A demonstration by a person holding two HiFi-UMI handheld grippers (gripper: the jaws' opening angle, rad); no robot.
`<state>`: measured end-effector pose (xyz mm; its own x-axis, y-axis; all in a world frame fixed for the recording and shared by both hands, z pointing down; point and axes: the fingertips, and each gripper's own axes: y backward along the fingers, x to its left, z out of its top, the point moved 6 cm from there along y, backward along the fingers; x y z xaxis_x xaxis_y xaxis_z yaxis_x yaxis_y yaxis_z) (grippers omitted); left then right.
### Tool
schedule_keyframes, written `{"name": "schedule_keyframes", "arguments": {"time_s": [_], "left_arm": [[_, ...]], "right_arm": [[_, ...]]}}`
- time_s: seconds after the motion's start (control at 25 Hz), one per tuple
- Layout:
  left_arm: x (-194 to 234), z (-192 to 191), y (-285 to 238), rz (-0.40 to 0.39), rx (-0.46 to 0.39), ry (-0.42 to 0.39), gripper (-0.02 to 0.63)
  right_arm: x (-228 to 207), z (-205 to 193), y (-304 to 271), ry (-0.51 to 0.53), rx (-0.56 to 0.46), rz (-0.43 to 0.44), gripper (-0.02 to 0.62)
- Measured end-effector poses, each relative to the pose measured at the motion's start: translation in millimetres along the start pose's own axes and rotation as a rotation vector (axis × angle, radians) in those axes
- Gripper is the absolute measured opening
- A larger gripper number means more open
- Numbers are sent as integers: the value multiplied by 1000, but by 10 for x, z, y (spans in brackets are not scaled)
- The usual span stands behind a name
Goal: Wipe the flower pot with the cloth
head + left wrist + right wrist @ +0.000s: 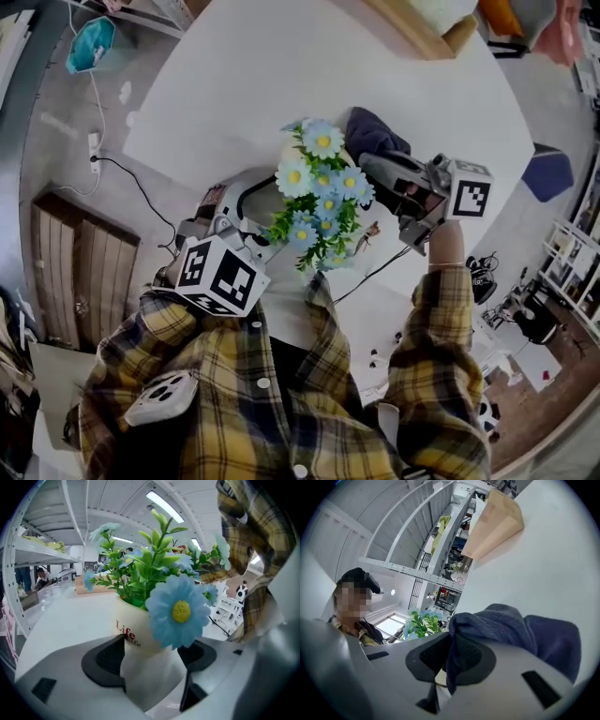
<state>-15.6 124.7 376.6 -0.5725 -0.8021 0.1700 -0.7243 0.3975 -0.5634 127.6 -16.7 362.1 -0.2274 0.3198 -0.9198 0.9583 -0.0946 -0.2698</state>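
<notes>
The white table (281, 75) carries a wooden box (417, 28) at its far edge. The flower pot (140, 644) stands near the front edge. The dark blue cloth (375, 131) appears to rest on the surface just beside the pot.

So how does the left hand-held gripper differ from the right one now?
The left hand-held gripper has its jaws spread wide, the white flower pot between them; the right hand-held gripper is shut on the dark blue cloth. The left sits close to the person's plaid shirt, the right farther out over the table. Each carries a marker cube.
</notes>
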Motion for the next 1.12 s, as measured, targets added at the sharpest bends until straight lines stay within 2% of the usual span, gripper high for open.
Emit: {"name": "schedule_keyframes", "arguments": {"time_s": [0.2, 0.32, 0.48, 0.72, 1.12], "left_arm": [[217, 9, -7, -16, 19, -39, 334], [383, 37, -21, -59, 57, -108, 333], [498, 75, 5, -132, 102, -199, 333], [661, 186, -69, -200, 195, -370, 325], [742, 249, -166, -316, 231, -464, 327]], "right_arm": [[-56, 106, -56, -5, 17, 13, 21], [-81, 204, -85, 5, 39, 19, 21], [-47, 243, -93, 45, 120, 26, 21], [-80, 392, -63, 72, 202, 44, 21], [-138, 581, -243, 88, 272, 65, 21]]}}
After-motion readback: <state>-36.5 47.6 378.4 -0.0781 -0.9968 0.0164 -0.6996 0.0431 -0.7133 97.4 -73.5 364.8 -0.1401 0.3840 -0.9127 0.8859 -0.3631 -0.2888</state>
